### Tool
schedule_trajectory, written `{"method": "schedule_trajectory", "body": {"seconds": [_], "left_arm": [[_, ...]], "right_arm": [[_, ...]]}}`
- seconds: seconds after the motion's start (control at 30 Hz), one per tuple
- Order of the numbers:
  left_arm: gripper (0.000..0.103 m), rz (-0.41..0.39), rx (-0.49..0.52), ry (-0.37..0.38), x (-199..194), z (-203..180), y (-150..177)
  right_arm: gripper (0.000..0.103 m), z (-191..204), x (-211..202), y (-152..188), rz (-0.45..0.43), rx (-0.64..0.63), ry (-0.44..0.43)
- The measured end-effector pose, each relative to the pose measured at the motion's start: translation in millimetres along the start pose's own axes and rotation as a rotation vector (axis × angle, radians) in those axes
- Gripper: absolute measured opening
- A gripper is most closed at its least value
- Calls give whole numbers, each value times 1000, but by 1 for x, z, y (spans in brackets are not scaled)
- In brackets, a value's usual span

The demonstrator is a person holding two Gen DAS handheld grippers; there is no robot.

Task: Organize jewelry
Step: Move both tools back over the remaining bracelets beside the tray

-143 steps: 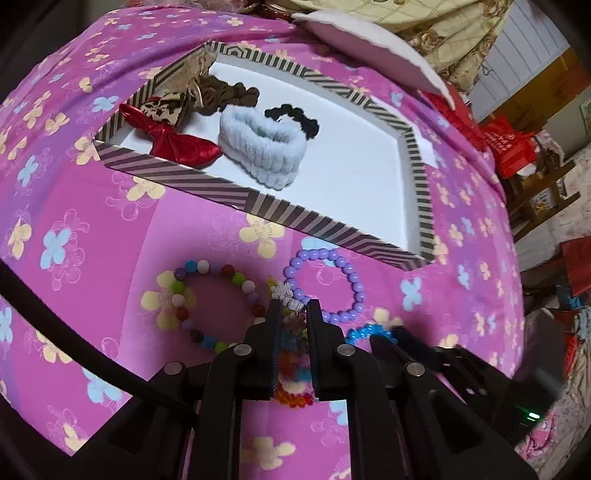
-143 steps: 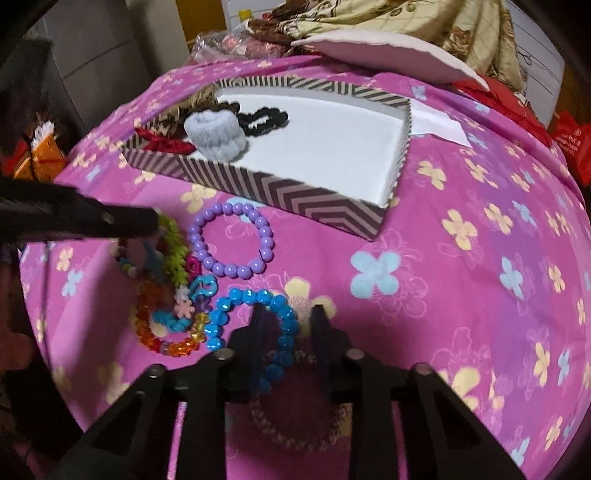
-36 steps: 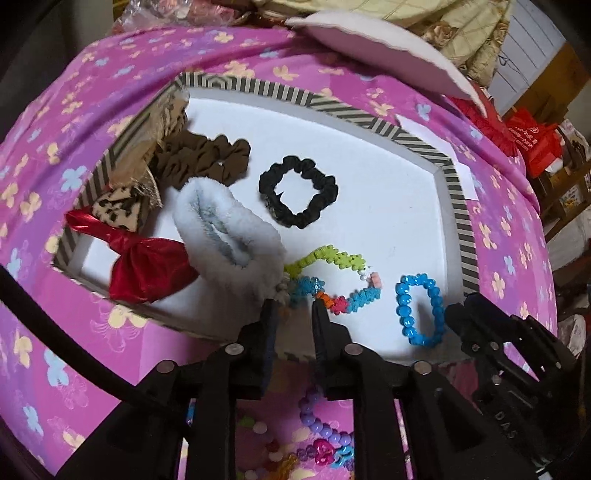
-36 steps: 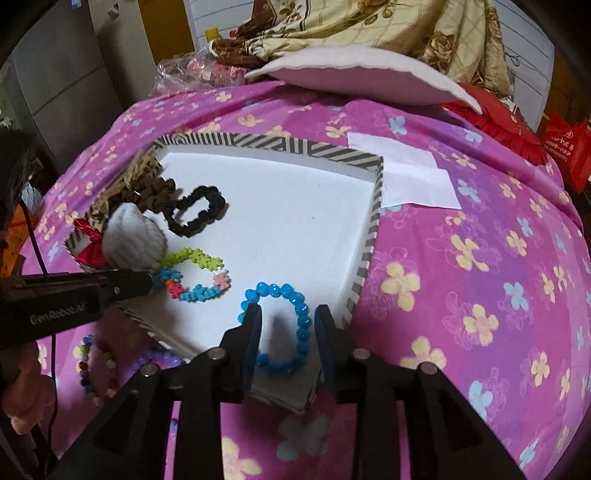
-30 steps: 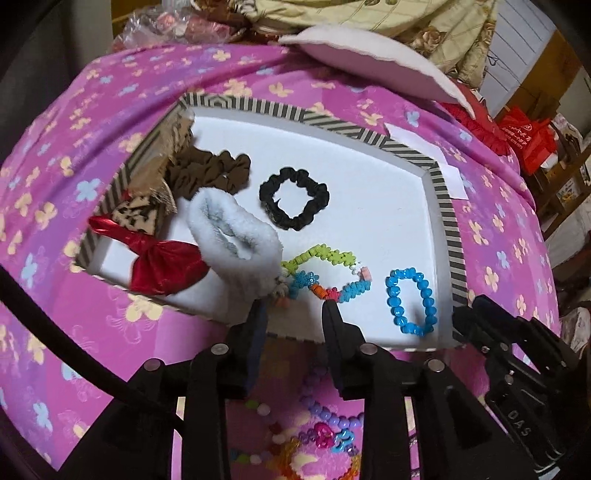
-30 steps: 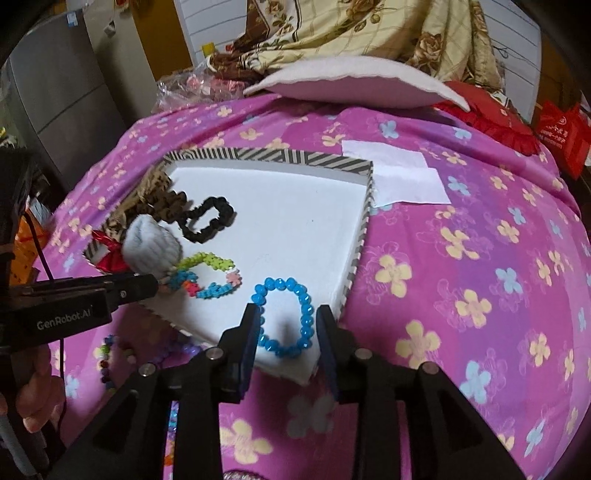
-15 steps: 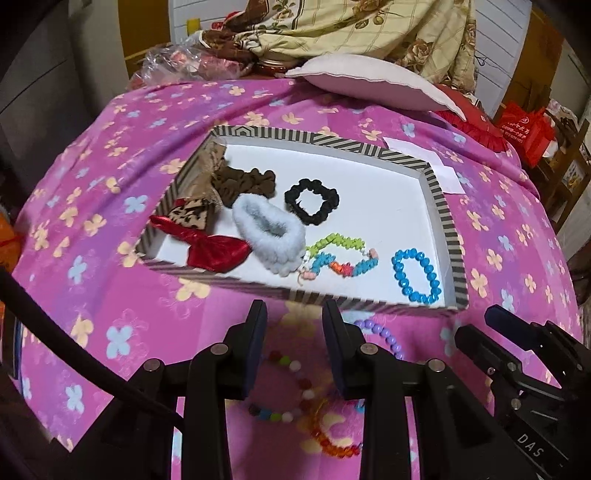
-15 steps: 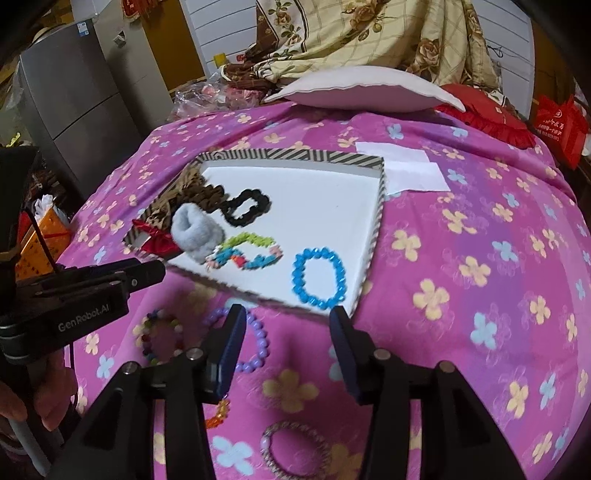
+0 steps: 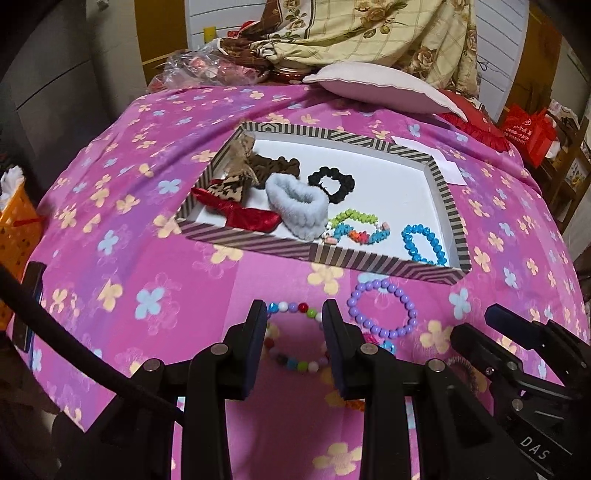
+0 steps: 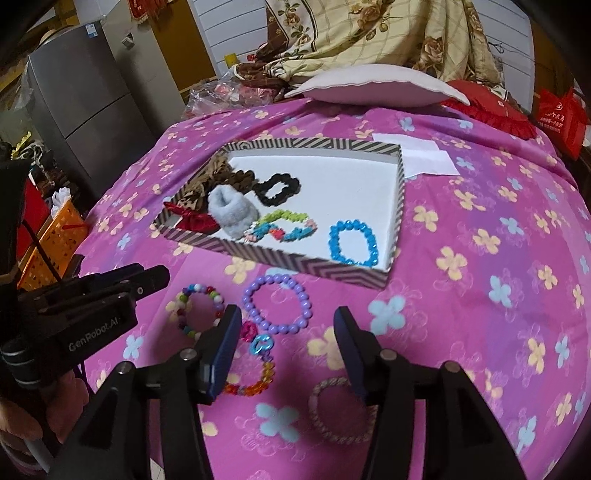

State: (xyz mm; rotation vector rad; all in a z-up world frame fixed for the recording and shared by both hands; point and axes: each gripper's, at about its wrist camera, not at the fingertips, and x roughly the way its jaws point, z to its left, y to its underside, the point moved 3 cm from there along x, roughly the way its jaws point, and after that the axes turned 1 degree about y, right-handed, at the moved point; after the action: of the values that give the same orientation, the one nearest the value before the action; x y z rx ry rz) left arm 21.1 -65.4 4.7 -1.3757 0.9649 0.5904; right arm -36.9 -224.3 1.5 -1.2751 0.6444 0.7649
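A striped tray on the pink flowered bedspread holds scrunchies, a red bow, a multicolour flower bracelet and a blue bead bracelet. In front of the tray lie a purple bead bracelet, a mixed-colour bead bracelet, an orange and blue charm bracelet and a woven bracelet. My left gripper is open and empty above the mixed-colour bracelet. My right gripper is open wide and empty above the purple bracelet.
A white cushion and folded blankets lie at the back of the bed. A white paper lies right of the tray. An orange basket and a grey fridge stand to the left. Red bags stand at right.
Both grippers let go of their bracelets in the tray, opened and drew back toward me. They now hover over the loose bracelets in front of the tray; the right one opened wider.
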Motion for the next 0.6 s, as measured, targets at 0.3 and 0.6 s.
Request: {"method": "schedule_trajectory", "body": {"seconds": [0.3, 0.6], "left_arm": [[52, -8, -13, -15, -11, 9, 16], [52, -13, -13, -30, -17, 16, 25]], "right_arm": [[55, 17, -9, 12, 1, -24, -11], [56, 22, -14, 17, 5, -36, -3]]}}
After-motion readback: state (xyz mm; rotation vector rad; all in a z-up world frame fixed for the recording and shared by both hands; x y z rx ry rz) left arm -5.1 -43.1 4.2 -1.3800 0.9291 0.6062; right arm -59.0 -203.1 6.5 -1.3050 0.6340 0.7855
